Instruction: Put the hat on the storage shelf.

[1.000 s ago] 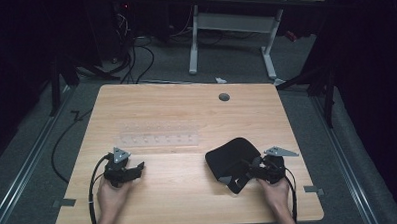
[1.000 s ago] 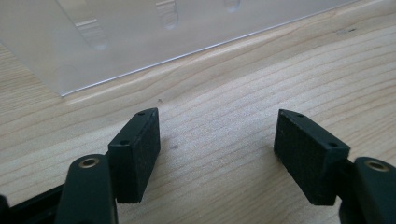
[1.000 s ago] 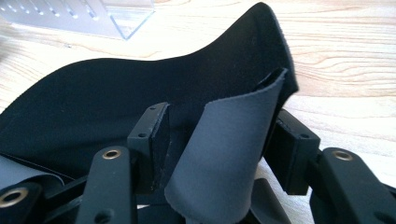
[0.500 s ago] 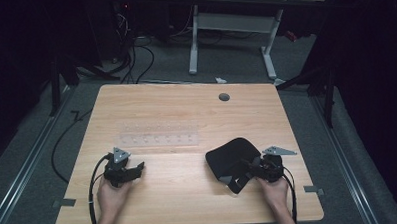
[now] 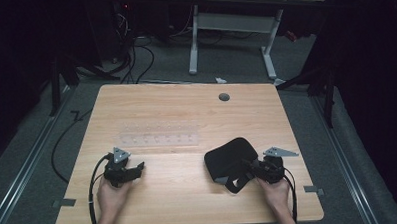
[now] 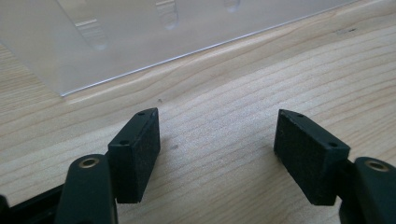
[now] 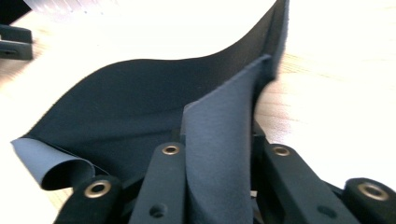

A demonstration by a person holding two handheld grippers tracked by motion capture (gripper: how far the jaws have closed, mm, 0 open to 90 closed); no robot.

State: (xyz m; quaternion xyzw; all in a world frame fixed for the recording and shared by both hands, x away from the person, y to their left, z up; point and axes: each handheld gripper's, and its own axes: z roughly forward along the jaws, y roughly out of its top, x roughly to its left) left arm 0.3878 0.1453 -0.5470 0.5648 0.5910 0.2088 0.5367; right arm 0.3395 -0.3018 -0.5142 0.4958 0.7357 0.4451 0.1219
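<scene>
The right tool (image 5: pixel 252 171) is clamped on the edge of a soft black mat (image 5: pixel 230 158). In the right gripper view its two jaws squeeze a grey fold of the mat (image 7: pixel 219 154) that stands up between them. The mat is black on top and grey underneath. One corner curls up and shows the grey side (image 7: pixel 42 161). The mat lies on the near right part of the wooden table (image 5: pixel 186 117), just in front of the right hand (image 5: pixel 274 189).

The left tool (image 5: pixel 133 170) is wide apart and holds nothing. In the left gripper view its two black pads (image 6: pixel 137 149) sit low over the bare wood with a big gap between them. Just past them lies a clear plastic tray (image 6: pixel 154 32) with small dents in it. From the high view the clear plastic tray (image 5: pixel 160 135) sits flat near the middle of the table, a little beyond the left tool and well apart from the mat. The left hand (image 5: pixel 114 192) holds its tool at the near left side of the table.

A small round grey hole (image 5: pixel 224 97) sits in the far part of the table.
</scene>
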